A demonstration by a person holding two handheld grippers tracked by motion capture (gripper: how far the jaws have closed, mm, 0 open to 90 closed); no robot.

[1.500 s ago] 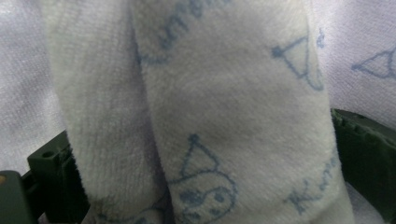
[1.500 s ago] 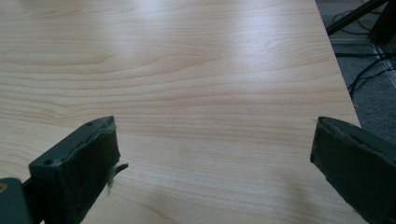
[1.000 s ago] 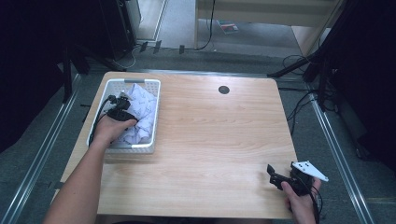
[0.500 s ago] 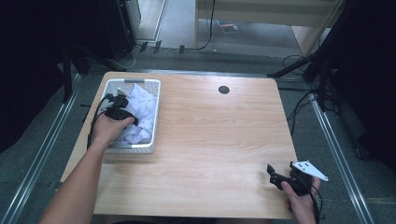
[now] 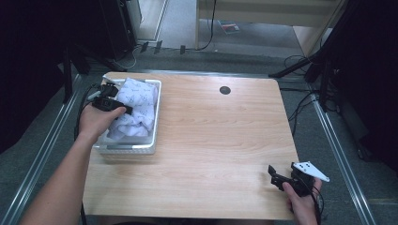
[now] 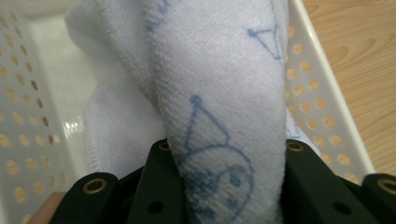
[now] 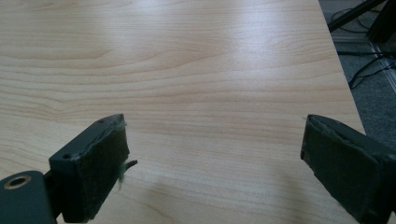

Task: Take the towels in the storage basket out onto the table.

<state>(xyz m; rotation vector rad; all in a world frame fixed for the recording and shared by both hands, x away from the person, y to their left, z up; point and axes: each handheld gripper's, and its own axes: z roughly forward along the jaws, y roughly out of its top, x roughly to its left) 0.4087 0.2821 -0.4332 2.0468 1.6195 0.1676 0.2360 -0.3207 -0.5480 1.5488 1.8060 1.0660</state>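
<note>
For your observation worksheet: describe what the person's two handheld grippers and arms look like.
Both grippers are black. The right gripper has blocky padded jaws and a pale grey three-cornered plate on top. The left gripper trails a black cable. Both forearms are bare, with no sleeves or gloves.

A light wooden table point(image 5: 211, 140) is standing on a grey floor point(image 5: 56, 140) between metal rails, its grain running across the top. A white perforated basket point(image 5: 155, 117) is sitting directly on it near the far left corner, holding white cloth with a blue print point(image 5: 138, 105). A small dark round grommet point(image 5: 225, 90) is lying flush in the top near the far edge.
</note>
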